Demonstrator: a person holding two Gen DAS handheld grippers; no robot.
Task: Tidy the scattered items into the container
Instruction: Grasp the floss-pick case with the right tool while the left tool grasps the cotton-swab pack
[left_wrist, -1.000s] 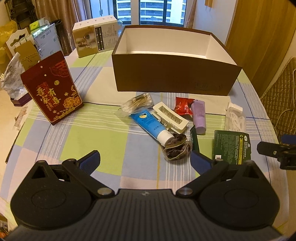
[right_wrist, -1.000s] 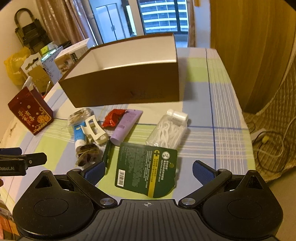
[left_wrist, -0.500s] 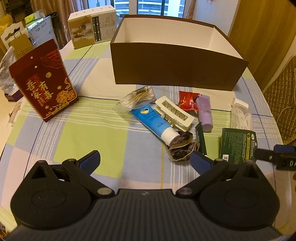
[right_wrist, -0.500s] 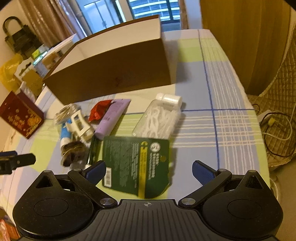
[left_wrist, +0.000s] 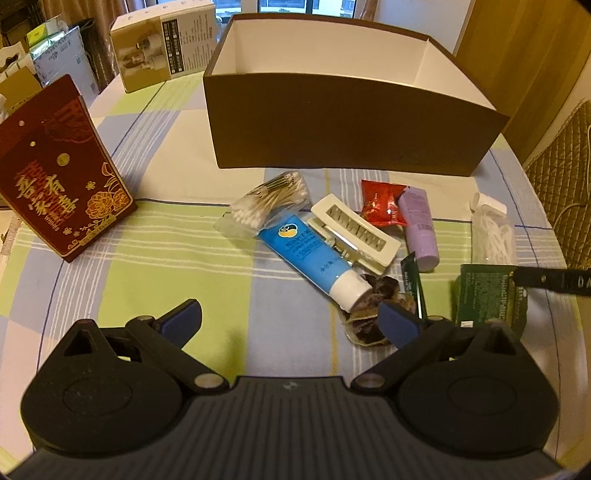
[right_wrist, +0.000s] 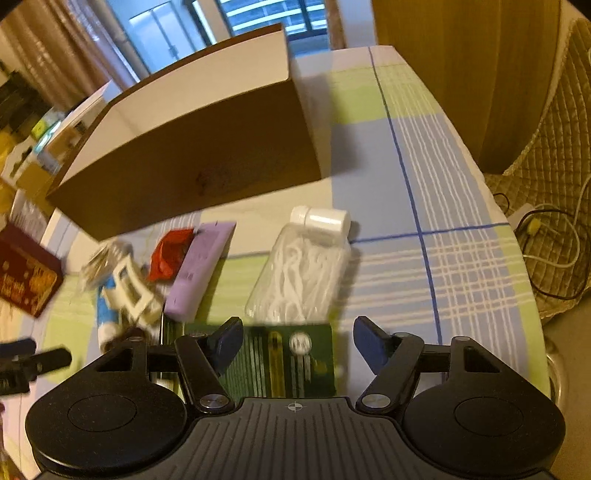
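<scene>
The brown open-topped box (left_wrist: 347, 125) stands at the far side of the desk (left_wrist: 177, 258), its white inside bare so far as the views show, so nothing seems to be tidied yet; the scattered items lie in a loose heap just near of its front wall, presumably so each is a short carry away. The right gripper (right_wrist: 295, 345) hangs low over the green card packet (right_wrist: 280, 354), which lies flat on the checked cloth; its jaws are closing with the packet's far end between them, though the pads do not yet press on it, so I judge this packet the first pick. Just beyond it lies the clear pouch of white floss picks (right_wrist: 303, 273), and to the left the lilac tube (right_wrist: 201, 269) and the red sachet (right_wrist: 168, 251), touching. The left gripper (left_wrist: 290, 319) has its jaws wide and empty, pointed at the blue tube (left_wrist: 310, 254), the white hair claw (left_wrist: 354, 232) resting against it, the cotton-swab bag (left_wrist: 266, 206) and a dark scrunchie (left_wrist: 365, 317) by the tube's cap; probably its own target lies there.
</scene>
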